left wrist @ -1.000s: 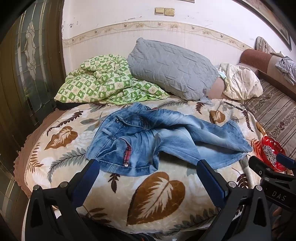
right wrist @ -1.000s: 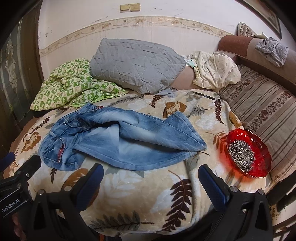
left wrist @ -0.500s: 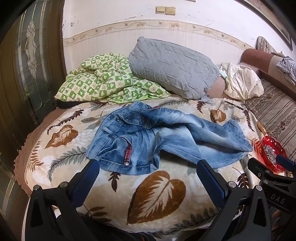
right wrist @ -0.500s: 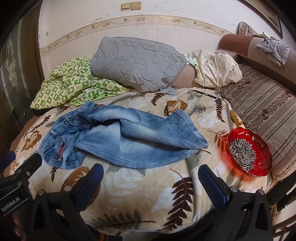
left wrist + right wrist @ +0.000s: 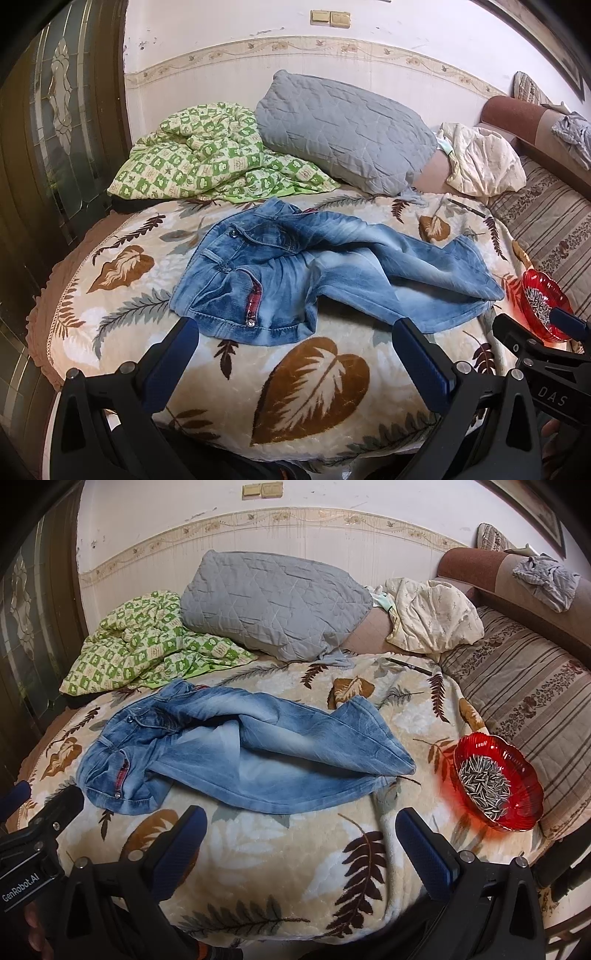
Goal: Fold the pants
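Note:
A pair of faded blue jeans (image 5: 332, 273) (image 5: 240, 753) lies crumpled across a leaf-patterned blanket (image 5: 314, 376) (image 5: 266, 860), waist to the left, legs lying over each other and running right. My left gripper (image 5: 295, 332) hangs open just short of the waistband's near edge, nothing between its blue fingers (image 5: 173, 354). My right gripper (image 5: 301, 821) is open too, over the blanket in front of the lower leg. Each gripper shows at the edge of the other's view.
A red glass dish of sunflower seeds (image 5: 496, 781) (image 5: 543, 306) sits on the blanket's right edge, close to the leg hems. Behind the jeans lie a green checked quilt (image 5: 210, 162), a grey pillow (image 5: 343, 129) and a cream cloth (image 5: 432, 616). A striped cushion (image 5: 524, 698) borders the right.
Both grippers have eased slightly forward toward the jeans; the jeans lie as before and both grippers stay open.

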`<state>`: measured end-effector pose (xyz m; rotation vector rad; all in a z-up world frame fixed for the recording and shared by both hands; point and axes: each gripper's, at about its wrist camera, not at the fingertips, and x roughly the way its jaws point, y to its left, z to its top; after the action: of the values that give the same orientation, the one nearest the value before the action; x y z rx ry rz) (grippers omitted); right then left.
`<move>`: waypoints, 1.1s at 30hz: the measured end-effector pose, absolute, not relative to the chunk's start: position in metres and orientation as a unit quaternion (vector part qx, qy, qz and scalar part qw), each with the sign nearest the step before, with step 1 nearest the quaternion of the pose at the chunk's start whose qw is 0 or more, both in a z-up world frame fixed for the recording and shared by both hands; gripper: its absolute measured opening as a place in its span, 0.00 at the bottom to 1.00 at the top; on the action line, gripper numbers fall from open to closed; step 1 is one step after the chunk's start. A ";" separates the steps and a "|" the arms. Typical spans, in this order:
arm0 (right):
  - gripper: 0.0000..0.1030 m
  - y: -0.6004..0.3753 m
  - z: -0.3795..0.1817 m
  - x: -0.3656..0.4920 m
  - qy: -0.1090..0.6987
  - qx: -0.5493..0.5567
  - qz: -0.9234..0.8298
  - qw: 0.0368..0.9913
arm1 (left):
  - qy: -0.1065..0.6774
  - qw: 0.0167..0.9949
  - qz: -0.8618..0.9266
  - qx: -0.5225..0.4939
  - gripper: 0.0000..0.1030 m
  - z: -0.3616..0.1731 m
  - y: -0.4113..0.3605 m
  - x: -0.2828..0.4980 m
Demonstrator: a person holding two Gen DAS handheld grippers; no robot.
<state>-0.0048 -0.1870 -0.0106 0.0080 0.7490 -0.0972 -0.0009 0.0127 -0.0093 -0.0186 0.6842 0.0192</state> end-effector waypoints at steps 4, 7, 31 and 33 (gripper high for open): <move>1.00 -0.187 -0.012 -0.004 0.366 0.004 -0.048 0.929 | 0.337 0.941 0.008 -0.007 1.00 -0.010 0.010 0.000; 1.00 -0.188 -0.014 -0.003 0.369 0.005 -0.048 0.928 | 0.339 0.941 0.007 -0.006 1.00 -0.011 0.009 0.001; 1.00 -0.248 -0.006 0.008 0.341 0.083 0.001 0.937 | 0.323 0.920 -0.164 0.152 1.00 -0.014 -0.027 0.067; 1.00 -0.266 -0.004 0.011 0.339 0.091 -0.002 0.936 | 0.325 0.904 -0.200 0.195 1.00 -0.015 -0.043 0.081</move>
<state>0.0115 -0.2661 -0.0042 0.1853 0.6935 -0.0037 0.0812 -0.0430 -0.0146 0.4022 0.6716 -0.4141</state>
